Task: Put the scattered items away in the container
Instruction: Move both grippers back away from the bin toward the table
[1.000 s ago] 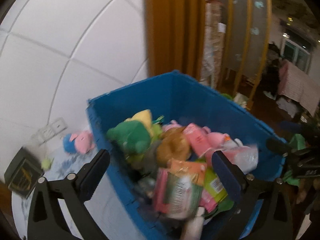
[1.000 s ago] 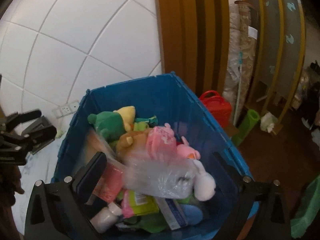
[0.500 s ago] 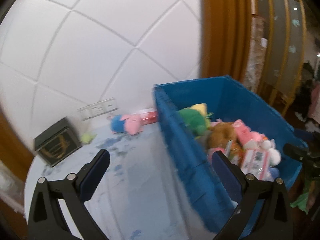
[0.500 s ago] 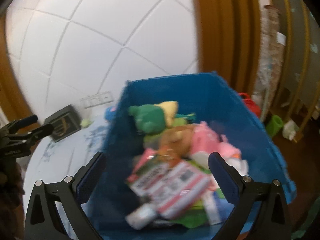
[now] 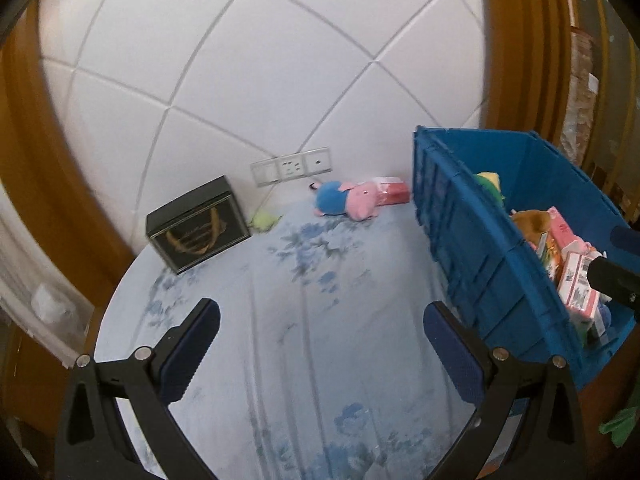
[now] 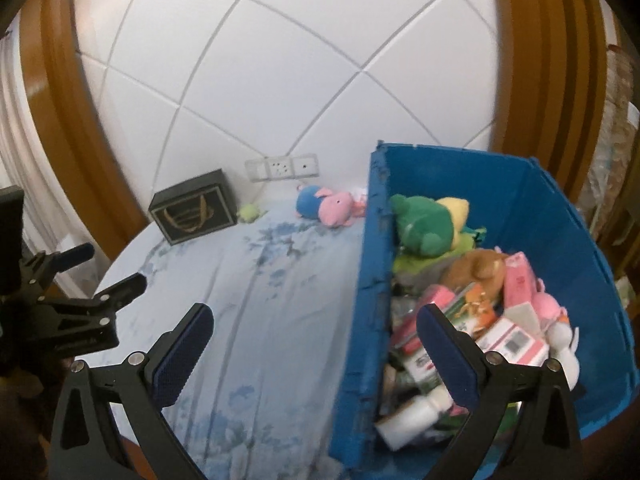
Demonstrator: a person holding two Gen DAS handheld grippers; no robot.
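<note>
Jaws of the left gripper (image 5: 320,344) wide apart and empty, hovering over the floral table (image 5: 312,320), just left of the blue bin (image 5: 472,240). Jaws of the right gripper (image 6: 312,346) likewise spread and holding nothing, straddling the bin's near left wall, one finger over the cloth and one over the heap inside.

Bin already well filled: green plush (image 6: 420,224), brown plush, pink cartons, a white bottle. Remaining strays all off the bin's far left corner, against the wall: pink-and-blue pig plush (image 5: 346,202) close to that corner, a pink packet (image 5: 390,191) behind it and nearly touching the bin, a small yellow-green toy (image 5: 264,221) further left, beside the dark box (image 5: 198,228). Whether the dark box counts as clutter, hard to say.

Likely next step: fetch the pig plush, probably with the left gripper as the nearer one. Best done by reaching forward low over the cloth, squaring the jaws across the plush's middle where blue body meets pink head, and closing firmly, since soft stuffing gives and slips. Worth lifting clear of the bin rim before swinging right, then releasing over a low spot in the heap rather than on the piled cartons. Right gripper better kept out of the path.
</note>
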